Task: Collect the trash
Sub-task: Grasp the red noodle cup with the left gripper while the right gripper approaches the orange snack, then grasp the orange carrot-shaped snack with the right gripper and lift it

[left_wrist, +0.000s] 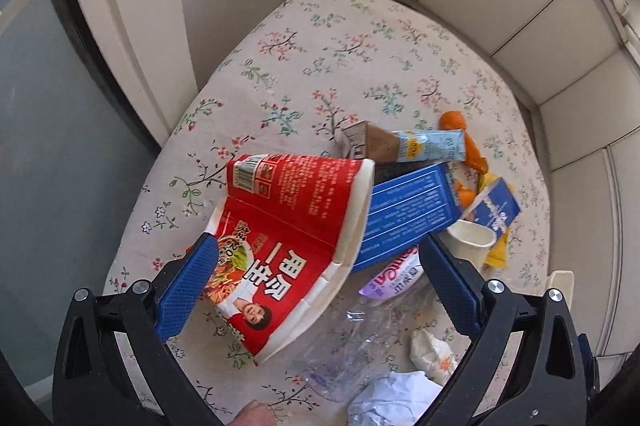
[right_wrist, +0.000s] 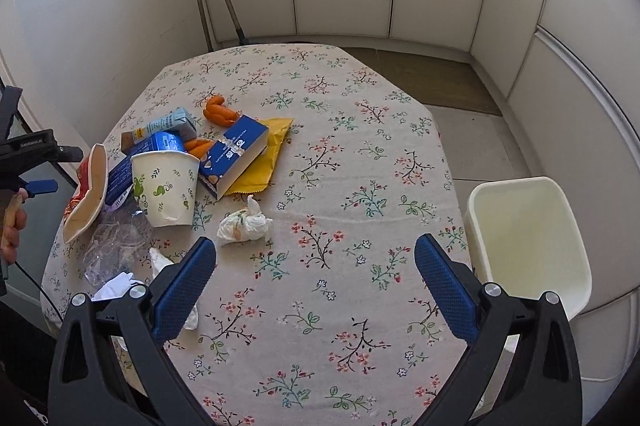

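Blue-padded fingers [left_wrist: 188, 290] of our left gripper [left_wrist: 316, 266] spread wide around the crushed red paper noodle bowl [left_wrist: 288, 238] near the tabletop's [left_wrist: 320, 58] left edge, our right gripper [right_wrist: 316, 282] gapes empty, and we judge the bowl could slide off.

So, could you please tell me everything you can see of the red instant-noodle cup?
The red instant-noodle cup looks like a paper tub, crushed nearly flat, with a split white rim, a barcode and a printed noodle photo. It lies tilted on the floral tablecloth at the left of the trash pile, its rim edge over the blue box and a crumpled clear plastic bottle. It sits between the open jaws of the left gripper, one pad against its printed side. From the right wrist view it shows edge-on.
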Demonstrator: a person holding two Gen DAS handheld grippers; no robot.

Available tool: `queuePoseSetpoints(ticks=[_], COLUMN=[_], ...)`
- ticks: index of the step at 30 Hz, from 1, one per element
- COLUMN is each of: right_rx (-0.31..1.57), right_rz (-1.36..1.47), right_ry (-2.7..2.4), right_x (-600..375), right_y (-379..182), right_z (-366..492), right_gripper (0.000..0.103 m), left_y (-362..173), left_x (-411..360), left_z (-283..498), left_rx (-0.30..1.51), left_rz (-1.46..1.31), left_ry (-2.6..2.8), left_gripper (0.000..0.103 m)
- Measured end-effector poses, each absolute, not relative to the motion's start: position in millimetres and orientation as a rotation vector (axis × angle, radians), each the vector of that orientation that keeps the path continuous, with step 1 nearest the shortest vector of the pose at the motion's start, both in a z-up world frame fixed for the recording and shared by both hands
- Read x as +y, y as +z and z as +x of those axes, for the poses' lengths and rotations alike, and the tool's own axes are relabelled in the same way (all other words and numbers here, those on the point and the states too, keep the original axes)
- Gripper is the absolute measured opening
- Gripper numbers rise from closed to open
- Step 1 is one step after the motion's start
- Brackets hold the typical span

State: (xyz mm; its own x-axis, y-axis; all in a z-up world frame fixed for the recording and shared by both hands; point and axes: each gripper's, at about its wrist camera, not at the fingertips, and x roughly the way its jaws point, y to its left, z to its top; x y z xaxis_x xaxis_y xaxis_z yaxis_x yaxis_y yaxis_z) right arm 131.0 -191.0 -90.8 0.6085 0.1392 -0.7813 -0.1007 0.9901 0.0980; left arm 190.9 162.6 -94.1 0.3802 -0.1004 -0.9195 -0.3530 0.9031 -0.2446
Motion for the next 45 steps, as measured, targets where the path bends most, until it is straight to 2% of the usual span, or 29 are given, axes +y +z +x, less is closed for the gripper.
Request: queuePoseSetpoints(ticks=[4,13,19,23,25,27,32,39,45], right_rx=[0.943,0.973,0.988,0.999,1.001,1.003,1.004,1.011,0.983], right_rz=[0.08,0.067,0.044,0.057,0.053,0.044,0.031,0.039,0.115], right_ry=[0.148,0.191,0.19,0.188,0.187,0.187,0.201,0.222,0.24], right_x=[-194.4,-179.2,-176.2,-177.4,-176.5,-175.0,-171.2,-167.4,-166.6], right_y=[-97.6,-104.1,-110.5,-113.4,-114.9,-116.5,-118.7,-120.3,-116.2], right_z=[136.4,137.9,137.2,139.4,139.8,139.7,138.2,140.3,146.7], right_gripper=[0.097,0.097,0.097,0.097,0.097,0.097,0.097,0.097,0.097], left_y=[-109.7,-116.0,-153.9,-173.0,-181.6,-187.7,-176.1,-137.8,-94.4], left_x=[179.7,196.8,215.1,218.3,218.5,218.9,215.9,201.2,173.4], left_z=[180.5,126.9,117.8,118.1,118.6,118.0,127.1,142.9,157.0], left_rx=[1.217,1.019,0.971,0.961,0.957,0.964,0.968,0.933,0.849], left_rz=[-0.565,-0.972,-1.301,-1.436,-1.485,-1.512,-1.422,-1.105,-0.816], left_ry=[0.222,0.34,0.344,0.314,0.317,0.308,0.292,0.269,0.207], left_gripper=[0.096,0.095,0.092,0.083,0.072,0.057,0.043,0.031,0.027])
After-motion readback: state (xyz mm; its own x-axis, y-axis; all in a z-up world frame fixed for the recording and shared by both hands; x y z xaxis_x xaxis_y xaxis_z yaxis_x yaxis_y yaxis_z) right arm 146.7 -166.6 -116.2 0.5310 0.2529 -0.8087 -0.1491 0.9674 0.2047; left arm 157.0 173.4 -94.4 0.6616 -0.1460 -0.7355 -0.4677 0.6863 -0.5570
